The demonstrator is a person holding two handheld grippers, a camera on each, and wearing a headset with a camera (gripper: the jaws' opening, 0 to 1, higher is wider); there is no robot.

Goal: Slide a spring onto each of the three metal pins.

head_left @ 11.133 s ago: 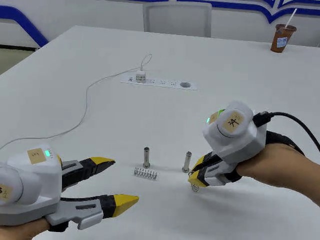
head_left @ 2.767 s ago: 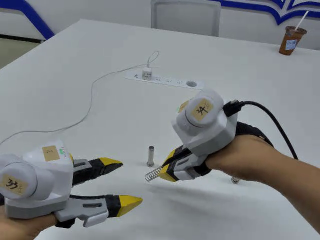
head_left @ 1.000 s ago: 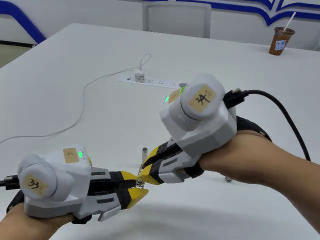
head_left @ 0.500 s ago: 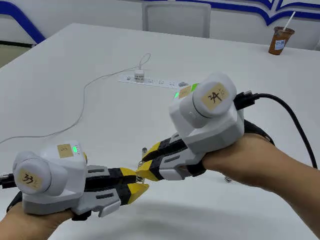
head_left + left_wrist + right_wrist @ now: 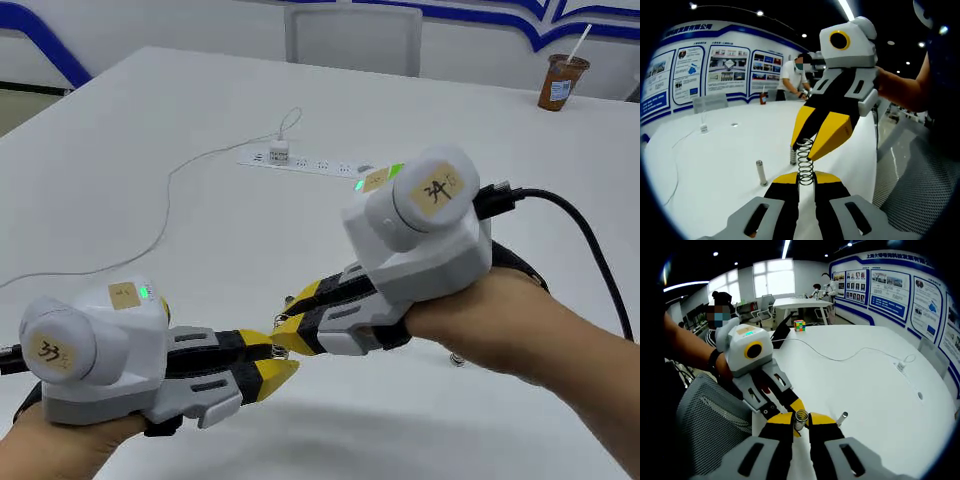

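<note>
- The white table [image 5: 150,150] is where the work stands, so you hold both tools low over it.
- Your right gripper [image 5: 292,325] is closed on one end of the spring [image 5: 805,161], presenting it across to the other hand.
- Your left gripper [image 5: 805,179] is pinched on the opposite end; I judge this a handover, to regrip it for threading.
- A bare pin [image 5: 761,172] stands upright just beyond the tips, ready for it.
- The spring spans both sets of tips, held off the table, on no pin yet.

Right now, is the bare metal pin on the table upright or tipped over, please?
Upright: the pin stands on its end on the table, its rounded top pointing up.
</note>
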